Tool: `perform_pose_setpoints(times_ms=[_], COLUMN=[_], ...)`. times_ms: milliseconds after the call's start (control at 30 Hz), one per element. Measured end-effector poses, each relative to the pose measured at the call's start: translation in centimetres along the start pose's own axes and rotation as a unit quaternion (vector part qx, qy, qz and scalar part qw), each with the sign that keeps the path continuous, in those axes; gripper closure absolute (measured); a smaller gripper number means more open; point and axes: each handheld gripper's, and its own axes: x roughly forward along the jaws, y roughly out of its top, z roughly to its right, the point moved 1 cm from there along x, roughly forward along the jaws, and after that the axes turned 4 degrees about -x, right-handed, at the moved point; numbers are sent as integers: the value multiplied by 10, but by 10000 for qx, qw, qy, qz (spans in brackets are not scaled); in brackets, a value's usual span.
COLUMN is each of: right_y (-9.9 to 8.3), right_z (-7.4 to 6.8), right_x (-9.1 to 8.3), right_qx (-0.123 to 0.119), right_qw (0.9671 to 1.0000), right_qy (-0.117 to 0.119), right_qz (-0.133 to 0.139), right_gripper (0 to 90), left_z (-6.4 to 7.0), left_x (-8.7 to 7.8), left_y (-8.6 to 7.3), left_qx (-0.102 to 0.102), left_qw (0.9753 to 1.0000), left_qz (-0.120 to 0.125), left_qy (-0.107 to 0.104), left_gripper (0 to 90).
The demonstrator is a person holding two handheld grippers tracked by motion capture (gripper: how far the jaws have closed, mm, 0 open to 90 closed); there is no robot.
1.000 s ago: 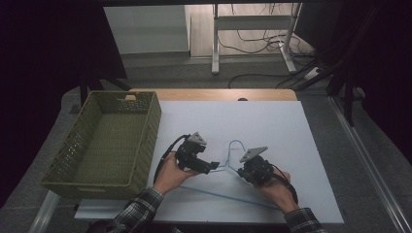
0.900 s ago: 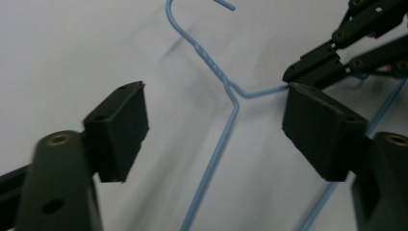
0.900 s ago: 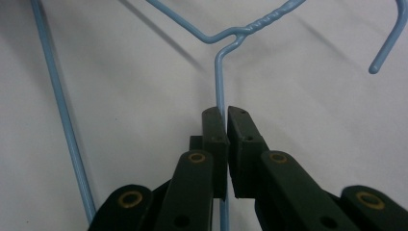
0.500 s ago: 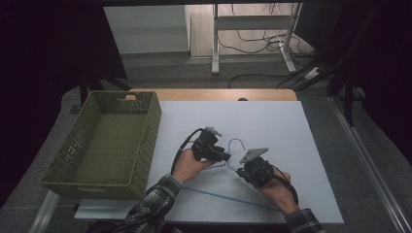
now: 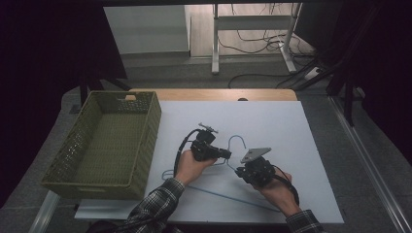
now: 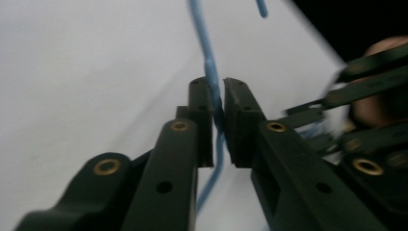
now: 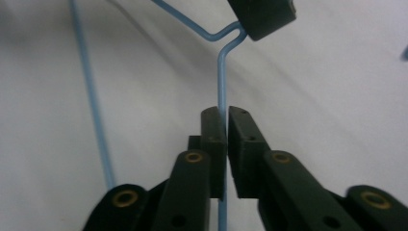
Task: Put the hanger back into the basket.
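Left gripper now moved right onto the blue wire hanger neck, fingers pinched shut. Right gripper pinching its wire too. Ready for lifting, maybe.

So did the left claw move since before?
Yes. The left claw slid right, away from the green basket, and now pinches the blue wire hanger by its neck.
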Motion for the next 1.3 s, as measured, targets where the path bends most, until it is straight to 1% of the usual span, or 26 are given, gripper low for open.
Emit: perform_pose_setpoints(times_ms=[33,67,100,167,200,233,333,400,433,500,533,567,600,667,700,733,867,900,933,967,1033,1067,1167,1233,1267,1300], right_y=[0,0,1,3,7,9,17,23,23,27,30,30,31,33,33,33,39,39,41,41,43,44,46,48,49,49], right_z=[0,0,1,2,5,6,6,3,3,1,0,0,0,-3,-3,-2,-2,-2,-1,-1,-1,-1,-1,-2,-3,-3], right_x=[-1,-1,-7,-10,-18,-20,-15,-5,-5,0,1,1,1,-4,-4,-6,-21,-21,-28,-28,-33,-36,-38,-37,-36,-36], right_qx=[28,28,35,76,240,303,439,406,406,351,332,332,271,170,170,132,44,44,-17,-17,-79,-133,-191,-253,-307,-307], right_qw=[10000,10000,10000,9999,9992,9988,9975,9977,9977,9981,9971,9971,9972,9974,9974,9974,9970,9970,9966,9966,9959,9954,9953,9949,9944,9944], right_qy=[19,19,41,46,177,272,513,539,539,512,680,680,693,705,705,715,746,746,780,780,840,887,898,936,964,964], right_qz=[20,20,49,120,258,289,230,61,61,-22,-79,-79,-100,-61,-61,-22,217,217,280,280,326,334,321,282,290,290], right_gripper=[756,756,712,703,678,670,656,692,692,794,858,858,864,869,869,870,871,871,871,871,871,871,871,871,871,871], left_z=[2,2,7,10,16,18,22,26,27,28,30,30,31,34,35,38,40,40,41,41,40,41,45,47,49,49], left_x=[-6,-6,-14,-17,-23,-25,-28,-28,-29,-31,-32,-33,-35,-41,-45,-51,-72,-77,-83,-86,-92,-95,-98,-97,-94,-92], left_y=[0,0,0,0,-1,-2,-4,-7,-8,-10,-11,-11,-12,-12,-12,-14,-19,-20,-22,-23,-25,-26,-27,-25,-23,-22], left_qx=[-64,-64,8,72,173,188,269,274,310,412,483,544,608,711,801,947,1228,1317,1426,1501,1589,1641,1976,2121,2214,2267], left_qw=[9998,9998,9997,9996,9994,9994,9990,9989,9988,9985,9982,9979,9975,9967,9959,9944,9912,9901,9884,9871,9851,9838,9765,9723,9688,9666], left_qz=[171,171,240,264,291,300,331,372,357,332,328,310,335,383,382,390,272,202,125,82,-85,-156,-466,-663,-799,-887], left_qy=[-114,-114,-97,-44,51,66,120,113,126,127,156,155,90,115,151,248,415,434,506,556,649,706,723,721,779,800], left_gripper=[845,851,856,858,859,859,859,858,858,856,846,846,833,622,622,556,389,389,333,333,285,274,268,365,424,424])
